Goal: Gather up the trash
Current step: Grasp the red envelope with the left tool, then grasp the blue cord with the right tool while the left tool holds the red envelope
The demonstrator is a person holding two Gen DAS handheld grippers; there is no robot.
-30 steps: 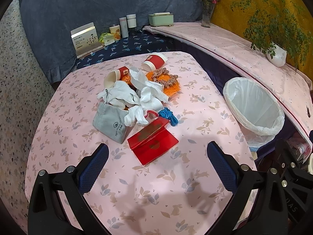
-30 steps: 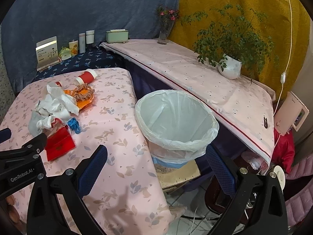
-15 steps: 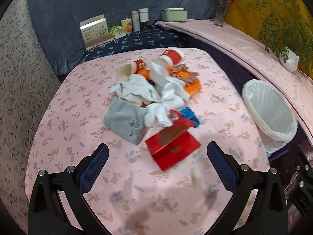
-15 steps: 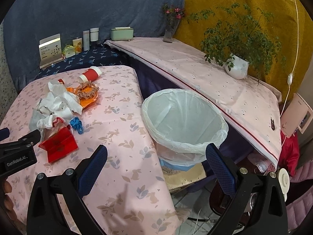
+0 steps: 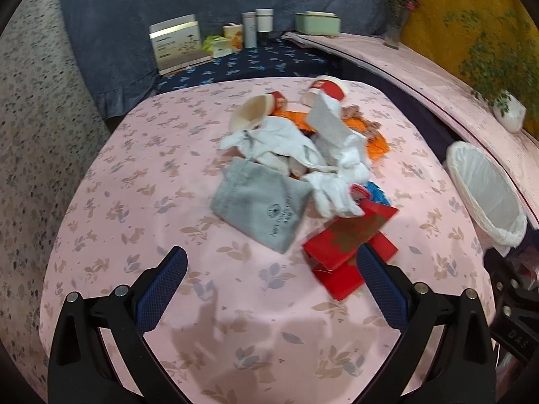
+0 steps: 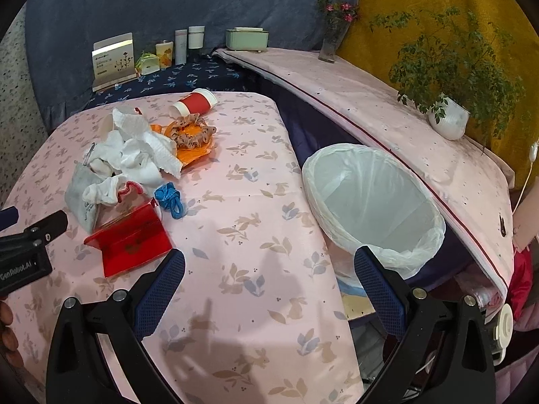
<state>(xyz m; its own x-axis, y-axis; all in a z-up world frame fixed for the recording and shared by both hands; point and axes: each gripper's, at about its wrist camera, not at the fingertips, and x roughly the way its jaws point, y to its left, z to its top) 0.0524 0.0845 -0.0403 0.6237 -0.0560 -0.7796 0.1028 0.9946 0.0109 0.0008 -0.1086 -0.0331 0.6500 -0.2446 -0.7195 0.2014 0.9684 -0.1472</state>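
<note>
Both tongs, left tongs (image 5: 271, 271) and right tongs (image 6: 269, 271), gape empty. Left has closed in on the red packet (image 5: 350, 249) since a second ago. Bin (image 6: 337, 232) still empty; nothing collected yet.

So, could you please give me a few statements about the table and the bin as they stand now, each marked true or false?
1. The left tool is open and holds nothing. True.
2. The bin already has trash in it. False: only its white liner shows inside.
3. The red folded card lies at the near edge of the pile, beside the grey pouch. True.
4. The blue bundle sits inside the bin. False: it lies on the pink tablecloth, next to the red card.
5. The red paper cup stands upright. False: it lies on its side at the far end of the pile.
6. The right tool is open, above the tablecloth near the bin. True.
</note>
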